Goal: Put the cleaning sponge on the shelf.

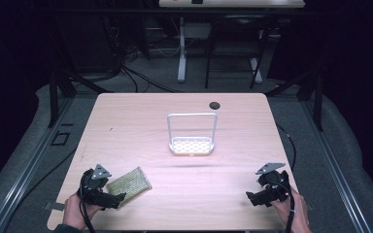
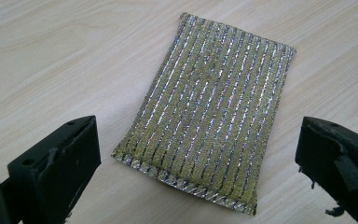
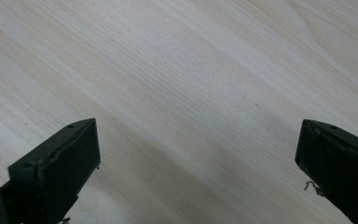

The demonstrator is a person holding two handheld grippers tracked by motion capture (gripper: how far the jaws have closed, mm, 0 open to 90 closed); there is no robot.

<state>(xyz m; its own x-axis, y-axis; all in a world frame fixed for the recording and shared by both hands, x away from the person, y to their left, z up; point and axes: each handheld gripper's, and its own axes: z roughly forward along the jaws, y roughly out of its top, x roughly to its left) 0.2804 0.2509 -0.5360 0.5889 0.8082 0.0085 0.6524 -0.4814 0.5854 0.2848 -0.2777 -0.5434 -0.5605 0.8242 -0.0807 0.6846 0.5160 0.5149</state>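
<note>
A flat yellow-green scouring pad (image 1: pixel 129 181) with shiny silver stripes lies on the wooden table (image 1: pixel 184 194) near its front left. My left gripper (image 1: pixel 118 200) sits just in front of the pad, held in a hand at the table's front left corner. In the left gripper view the pad (image 2: pixel 209 116) lies flat ahead of the two wide-apart jaws, which touch nothing. My right gripper (image 1: pixel 252 199) is at the front right, also open. In the right gripper view, bare wood lies between its spread jaws. A small white rack (image 1: pixel 192 134) with a tall wire handle stands at the table's middle.
A dark round hole (image 1: pixel 214 105) marks the table near its far edge. Beyond the table are black frame legs, cables on a grey floor and a white desk (image 1: pixel 230 4). Bare wood stretches between the two grippers and in front of the rack.
</note>
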